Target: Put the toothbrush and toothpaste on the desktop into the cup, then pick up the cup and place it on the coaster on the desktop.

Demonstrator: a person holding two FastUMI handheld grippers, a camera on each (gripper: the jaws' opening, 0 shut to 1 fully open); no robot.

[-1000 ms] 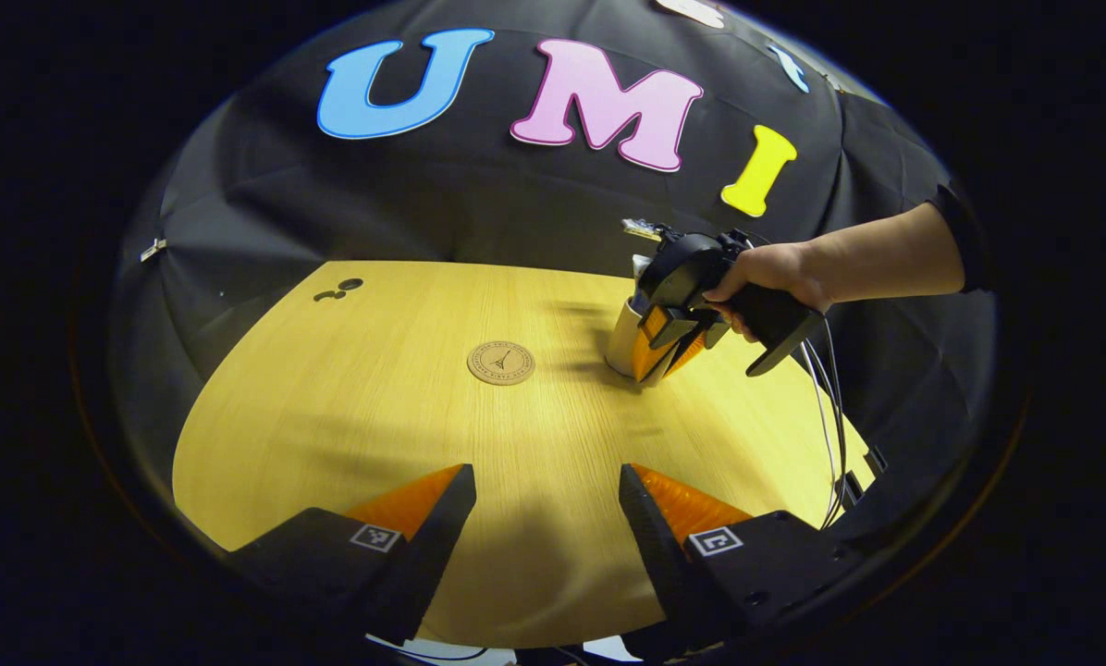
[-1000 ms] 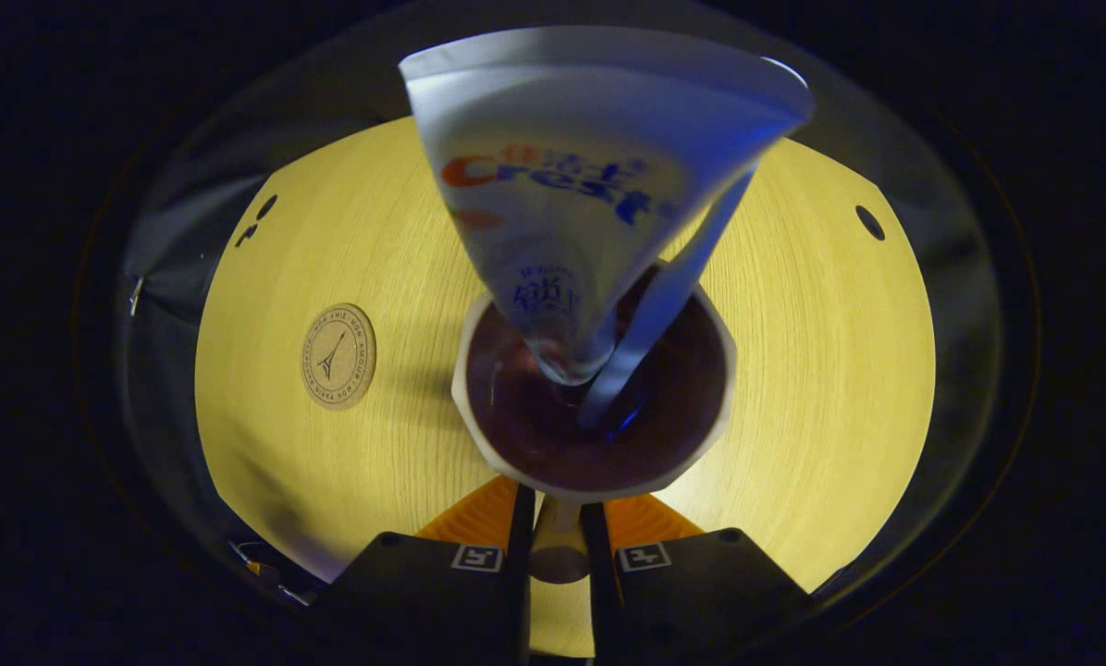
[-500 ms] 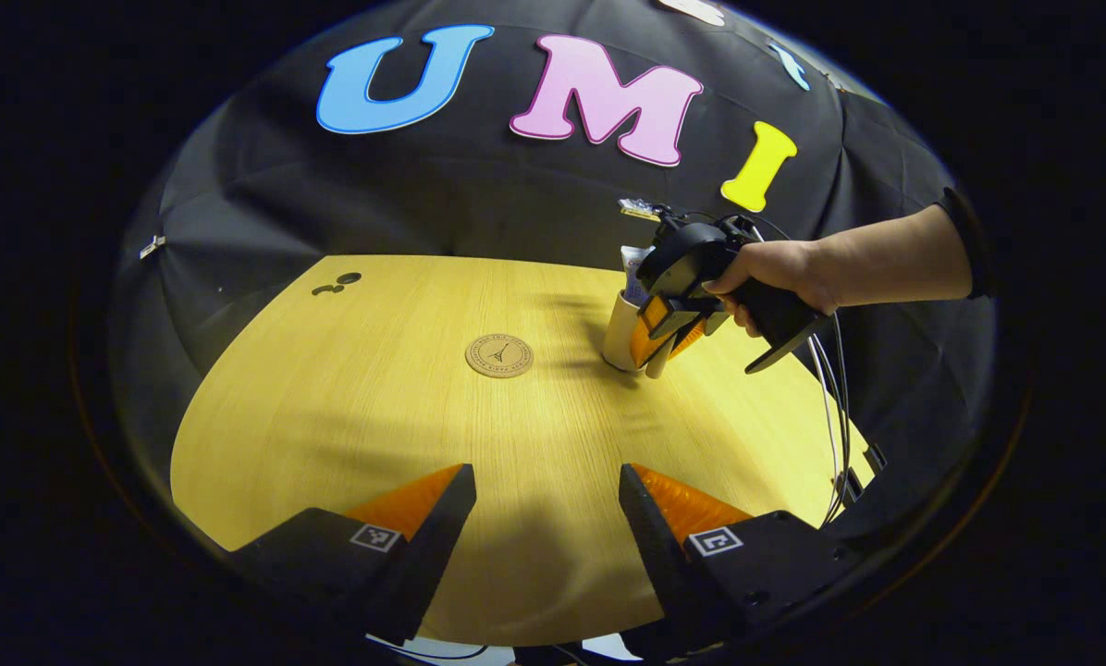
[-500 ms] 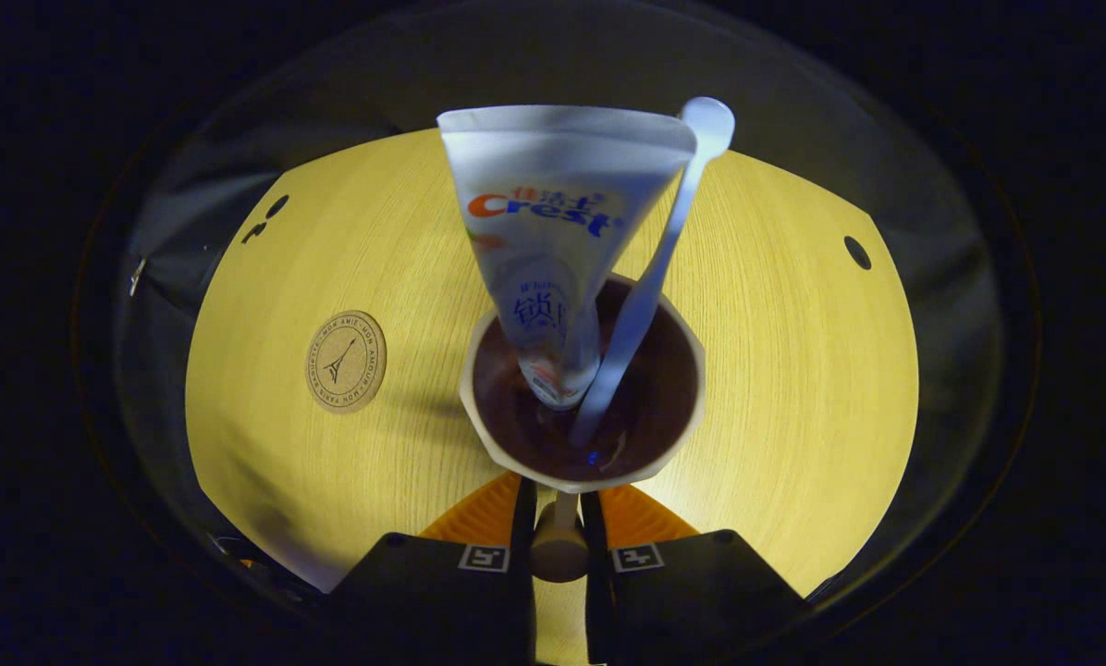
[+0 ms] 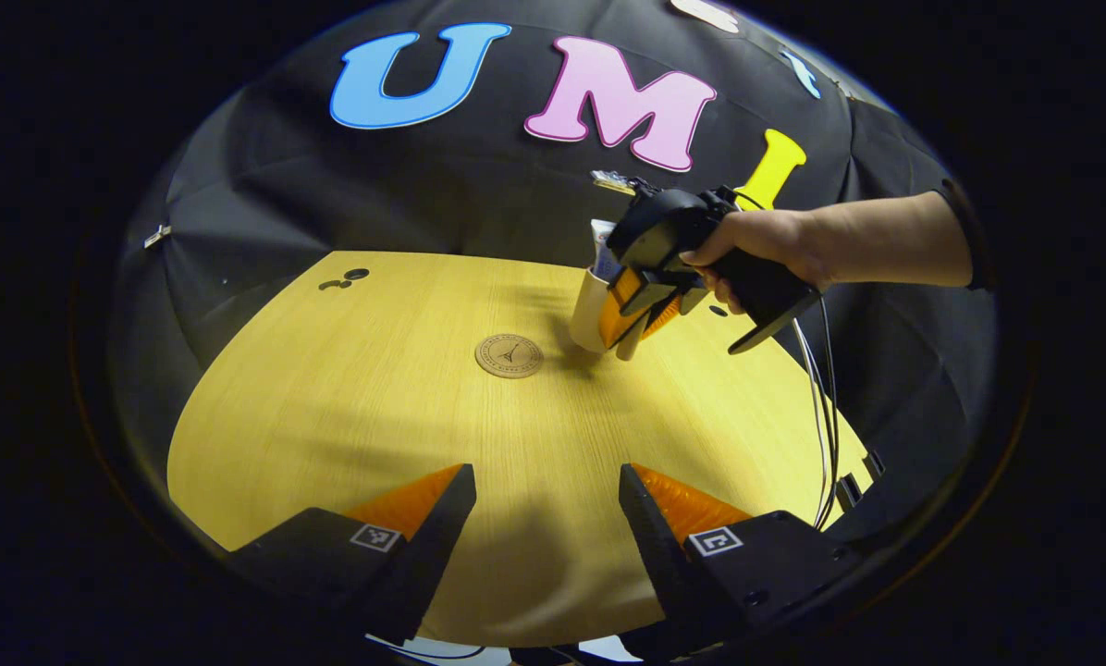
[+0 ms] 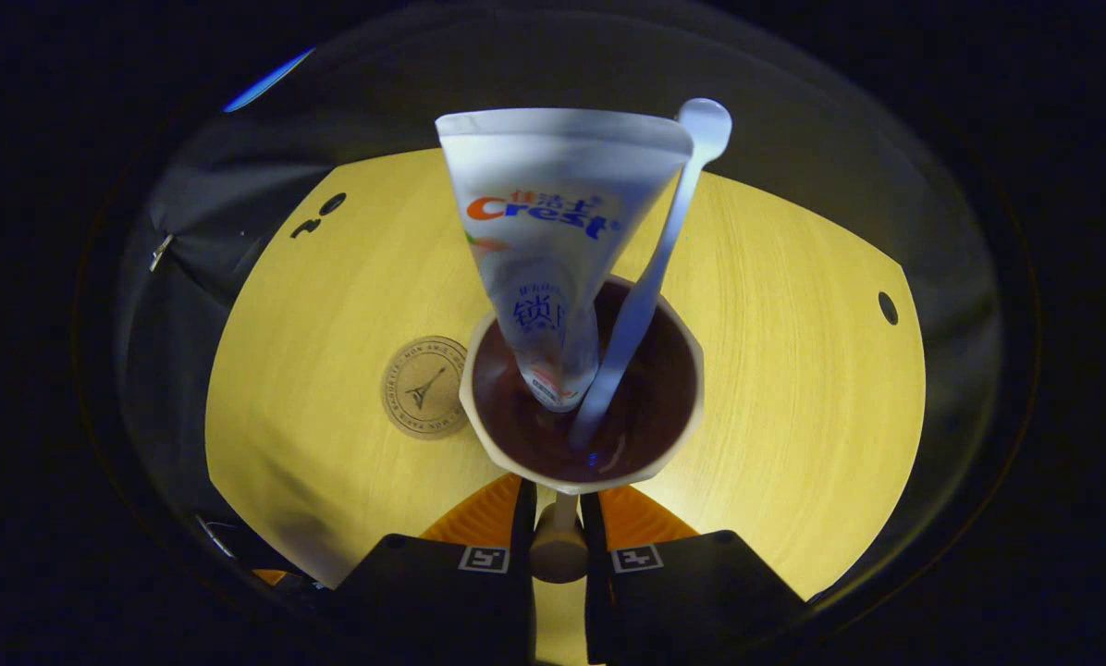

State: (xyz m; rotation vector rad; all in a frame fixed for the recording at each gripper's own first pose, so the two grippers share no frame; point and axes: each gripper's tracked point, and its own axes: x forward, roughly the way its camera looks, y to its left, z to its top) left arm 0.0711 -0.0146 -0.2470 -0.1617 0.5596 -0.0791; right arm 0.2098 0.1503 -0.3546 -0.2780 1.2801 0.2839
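Observation:
In the right gripper view a cream cup (image 6: 581, 481) with a dark inside holds a white toothpaste tube (image 6: 553, 240) and a white toothbrush (image 6: 664, 240), both standing up. My right gripper (image 6: 558, 546) is shut on the cup's handle. The cup hangs above the yellow table, just right of the round cork coaster (image 6: 423, 387). In the left gripper view the cup (image 5: 592, 310) hangs in the right gripper (image 5: 634, 314), held by a hand, a little right of the coaster (image 5: 509, 355). My left gripper (image 5: 546, 504) stands open over the table's near edge, with nothing between its fingers.
The yellow wooden table (image 5: 405, 416) has small cable holes at the far left (image 5: 348, 277) and at the right (image 6: 888, 307). Black cables (image 5: 826, 407) hang from the right gripper down past the table's right edge. Black cloth walls surround the table.
The right gripper has lifted the cup off the table and carried it left toward the coaster. The left gripper has stayed still and open.

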